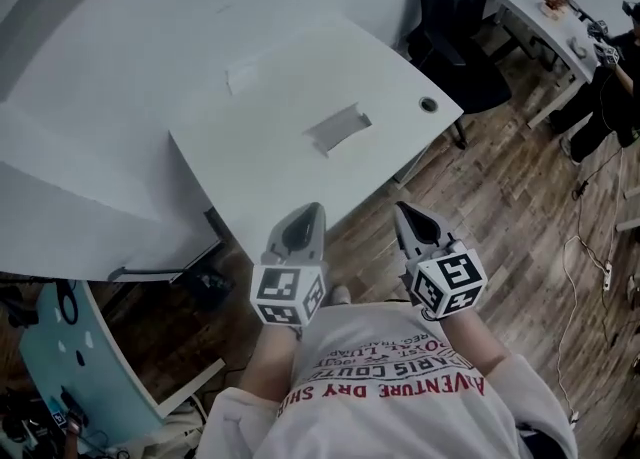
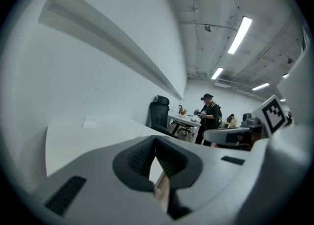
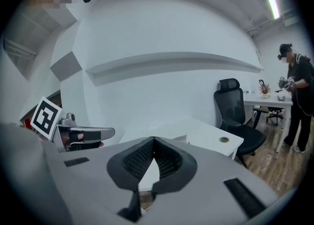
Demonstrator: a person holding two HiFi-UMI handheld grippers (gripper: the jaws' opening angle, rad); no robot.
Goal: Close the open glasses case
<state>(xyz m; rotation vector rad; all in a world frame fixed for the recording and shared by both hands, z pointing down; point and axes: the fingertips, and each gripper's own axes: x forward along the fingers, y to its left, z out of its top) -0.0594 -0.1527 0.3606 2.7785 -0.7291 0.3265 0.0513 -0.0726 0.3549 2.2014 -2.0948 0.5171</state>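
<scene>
While both claws hang over the wooden floor [image 1: 500, 207] short of the tabletop's [image 1: 250, 162] near edge, the left claw [image 1: 305, 222] and the right claw [image 1: 412, 225] sit side by side with a gap between them. Each has its jaws pressed together at the tips with nothing between. One grey glasses case [image 1: 338, 128] lies near the middle of the white tabletop, well apart from both claws, with bare surface on every side; it is too small to tell how far its lid stands. One white slip of paper [image 1: 243, 77] lies beyond it to the left. One round cable hole [image 1: 428, 104] sits by the right corner. One black office chair [image 1: 455, 17] stands just past that corner, and one person [image 1: 615, 87] stands farther right.
</scene>
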